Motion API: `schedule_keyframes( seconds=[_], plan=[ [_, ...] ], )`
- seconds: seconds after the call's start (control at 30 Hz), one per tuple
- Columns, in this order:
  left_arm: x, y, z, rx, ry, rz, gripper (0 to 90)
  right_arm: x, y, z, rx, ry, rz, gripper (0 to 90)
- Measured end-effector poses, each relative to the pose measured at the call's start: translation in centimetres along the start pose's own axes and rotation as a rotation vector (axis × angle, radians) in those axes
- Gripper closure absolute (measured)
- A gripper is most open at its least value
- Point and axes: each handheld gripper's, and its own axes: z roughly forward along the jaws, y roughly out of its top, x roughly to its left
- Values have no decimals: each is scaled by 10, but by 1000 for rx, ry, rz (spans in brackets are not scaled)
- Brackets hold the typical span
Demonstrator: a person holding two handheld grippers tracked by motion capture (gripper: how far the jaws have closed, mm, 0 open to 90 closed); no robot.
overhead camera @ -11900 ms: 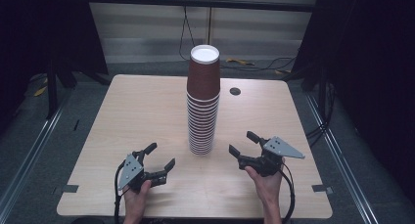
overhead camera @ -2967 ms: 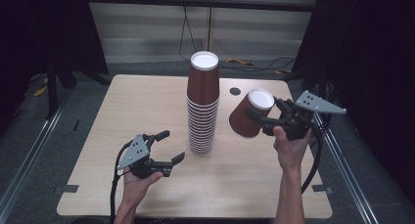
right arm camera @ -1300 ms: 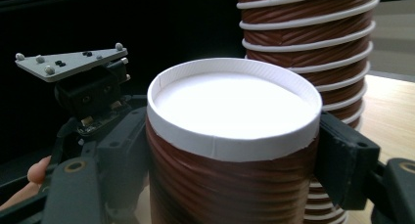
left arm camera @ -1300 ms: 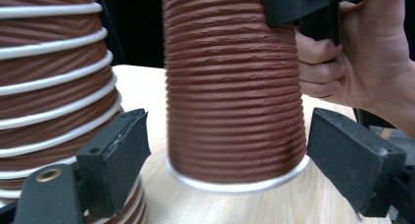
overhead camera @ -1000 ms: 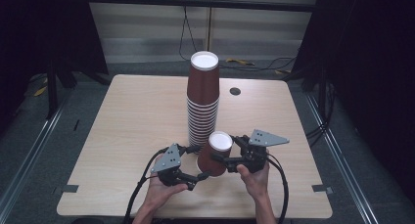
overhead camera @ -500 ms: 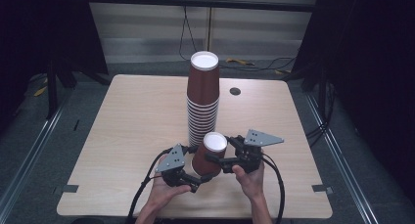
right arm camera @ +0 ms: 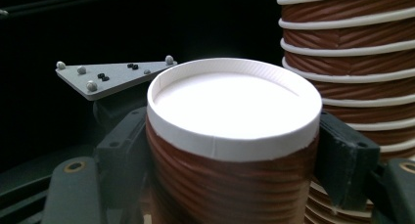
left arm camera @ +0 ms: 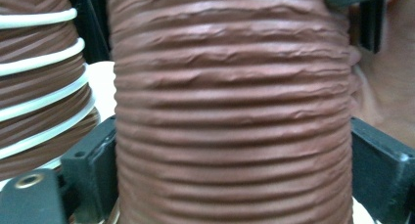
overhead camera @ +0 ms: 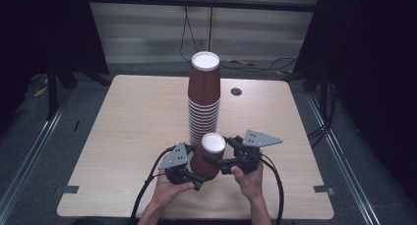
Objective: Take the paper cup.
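Cup (overhead camera: 209, 155), brown ribbed paper with its white base upward, held inverted near the table's (overhead camera: 123, 136) front edge between both grippers, just in front of the tall cup stack (overhead camera: 203, 99); half a second earlier it sat slightly farther left and nearer the person. Left gripper (overhead camera: 189, 173) pinches its lower wall, right gripper (overhead camera: 216, 162) its upper part. Left gripper view: ribbed wall of the cup (left arm camera: 235, 111) pressed between both black jaws, stack (left arm camera: 44, 82) beside it. Right gripper view: jaws clamp the cup (right arm camera: 235, 136) just under its white end, stack (right arm camera: 352, 62) behind.
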Motion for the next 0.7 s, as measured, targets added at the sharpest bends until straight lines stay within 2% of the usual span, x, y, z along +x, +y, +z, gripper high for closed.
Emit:
schedule_keyframes(
  seconds=[0.17, 0.2, 0.3, 0.4, 0.6, 0.7],
  plan=[
    [0, 1, -1, 13, -2, 11, 123, 0, -1, -1, 1, 6, -1, 232],
    [1, 3, -3, 34, 4, 18, 125, -1, -1, 0, -3, 8, 6, 227],
    [1, 4, -5, 42, 5, 20, 126, -1, -1, 1, 1, 13, 8, 221],
    [0, 4, -8, 52, 8, 20, 129, 0, -2, 6, 26, 17, 16, 176],
    [1, 5, -11, 43, 3, 14, 128, 0, -2, 8, 27, 16, 13, 139],
    [2, 5, -13, 48, 4, 11, 127, 0, -1, 6, 53, 32, 18, 140]
  ],
)
